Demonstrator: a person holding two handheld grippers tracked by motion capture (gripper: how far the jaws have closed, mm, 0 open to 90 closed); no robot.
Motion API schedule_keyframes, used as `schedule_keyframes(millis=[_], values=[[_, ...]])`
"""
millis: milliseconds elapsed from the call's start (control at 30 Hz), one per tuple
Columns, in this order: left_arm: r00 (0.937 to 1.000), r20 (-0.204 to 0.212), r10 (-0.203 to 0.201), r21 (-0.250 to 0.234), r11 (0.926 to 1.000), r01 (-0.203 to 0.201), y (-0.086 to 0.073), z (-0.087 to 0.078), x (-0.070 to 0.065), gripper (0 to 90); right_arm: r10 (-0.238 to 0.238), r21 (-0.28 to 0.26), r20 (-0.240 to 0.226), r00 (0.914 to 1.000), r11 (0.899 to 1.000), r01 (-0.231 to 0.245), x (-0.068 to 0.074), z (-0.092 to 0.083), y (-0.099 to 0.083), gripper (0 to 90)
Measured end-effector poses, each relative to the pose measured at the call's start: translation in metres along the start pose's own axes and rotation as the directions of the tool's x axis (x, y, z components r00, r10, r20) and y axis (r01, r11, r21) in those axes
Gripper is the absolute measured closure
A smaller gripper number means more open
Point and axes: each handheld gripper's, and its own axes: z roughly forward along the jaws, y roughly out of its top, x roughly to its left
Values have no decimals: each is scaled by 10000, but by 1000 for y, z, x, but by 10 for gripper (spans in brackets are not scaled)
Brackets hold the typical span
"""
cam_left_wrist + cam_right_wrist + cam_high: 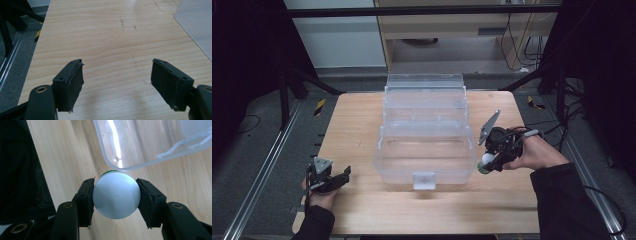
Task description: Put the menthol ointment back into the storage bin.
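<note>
A clear plastic storage box (424, 135) with stepped trays stands open in the middle of the wooden table (362, 130). My right gripper (490, 161) hovers just right of the box's front corner, shut on a small white bottle (485, 161) with a green band at its far end. In the right gripper view the bottle's round white end (116, 195) fills the gap between both pads, with the box's rim (130, 166) just beyond. My left gripper (343, 176) rests near the table's front left, open; its fingers (72, 82) have bare wood between them.
The box's corner (197, 27) lies far right in the left gripper view. Metal rails run along the table's left side (262, 170) and right side (597, 185). Cabinets and cables stand behind the table.
</note>
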Motion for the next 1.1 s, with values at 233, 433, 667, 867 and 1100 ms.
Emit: schedule_keyframes(millis=[233, 433, 667, 867, 1100], values=[[10000, 35, 8, 24, 10000, -9, 0, 0, 0, 254, -156, -93, 95, 9998, 9998, 157, -3, -6, 15, 505], [10000, 14, -4, 4, 10000, 4, 0, 0, 0, 254, -251, -229, 161, 9996, 9994, 255, -8, -7, 29, 505], [10000, 16, 11, 6, 10000, -11, 0, 0, 0, 254, -423, -381, 266, 9987, 9983, 433, -17, 5, 38, 505], [10000, 4, 12, 0, 10000, -12, 0, 0, 0, 254, -292, -595, 131, 9995, 9978, 299, -24, 18, 41, 505], [10000, -7, 14, -2, 10000, -14, 0, 0, 1, 254, -276, -561, -2, 9996, 9980, 276, -29, 34, 42, 505]])
